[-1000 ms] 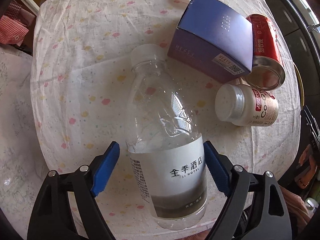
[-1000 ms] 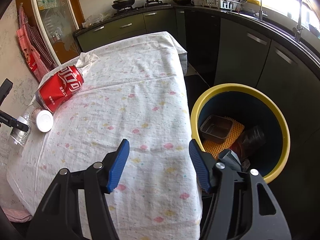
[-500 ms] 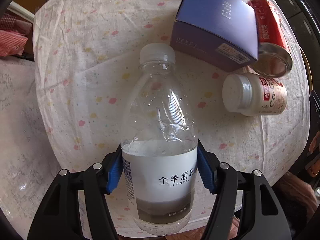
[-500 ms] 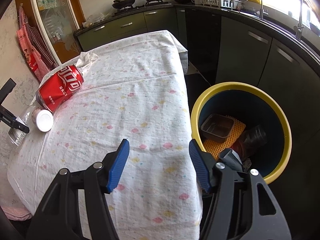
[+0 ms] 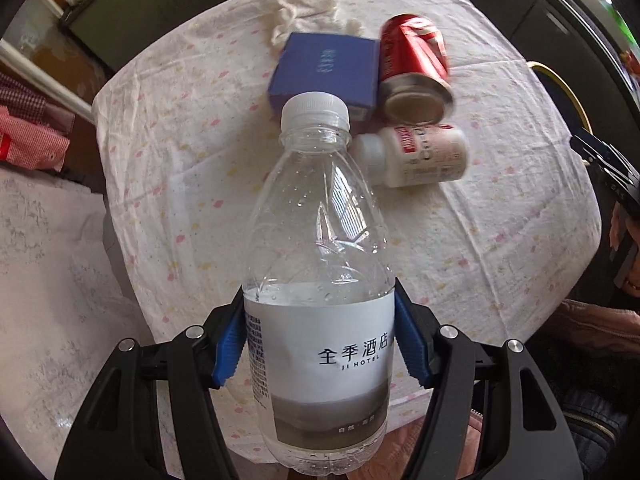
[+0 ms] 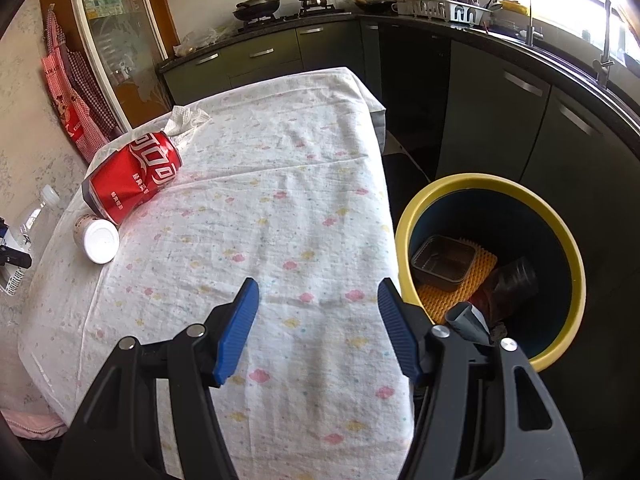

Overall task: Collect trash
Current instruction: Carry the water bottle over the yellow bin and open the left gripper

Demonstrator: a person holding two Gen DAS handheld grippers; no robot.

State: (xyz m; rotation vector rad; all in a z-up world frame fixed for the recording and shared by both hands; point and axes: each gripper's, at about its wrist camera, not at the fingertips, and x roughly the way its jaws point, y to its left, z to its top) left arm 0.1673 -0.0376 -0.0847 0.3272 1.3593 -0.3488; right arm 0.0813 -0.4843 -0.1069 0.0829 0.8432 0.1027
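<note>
My left gripper (image 5: 320, 344) is shut on a clear water bottle (image 5: 316, 264) with a white label and white cap, held up off the table. Beyond it lie a blue box (image 5: 324, 74), a red cola can (image 5: 412, 68) on its side, a small white bottle (image 5: 420, 156) and a crumpled tissue (image 5: 308, 4). My right gripper (image 6: 318, 332) is open and empty over the table's near right edge. In the right wrist view the can (image 6: 136, 176), white bottle (image 6: 98, 238) and the held water bottle (image 6: 36, 216) sit at the far left.
A yellow-rimmed bin (image 6: 576, 256) stands on the floor right of the table (image 6: 280, 208), holding a black tray and other rubbish. Dark kitchen cabinets (image 6: 520, 120) run behind and to the right. A wall and a red checked cloth (image 6: 72, 92) lie to the left.
My left gripper closed on the water bottle and lifted it off the table, tipping it upright. The right gripper has barely moved.
</note>
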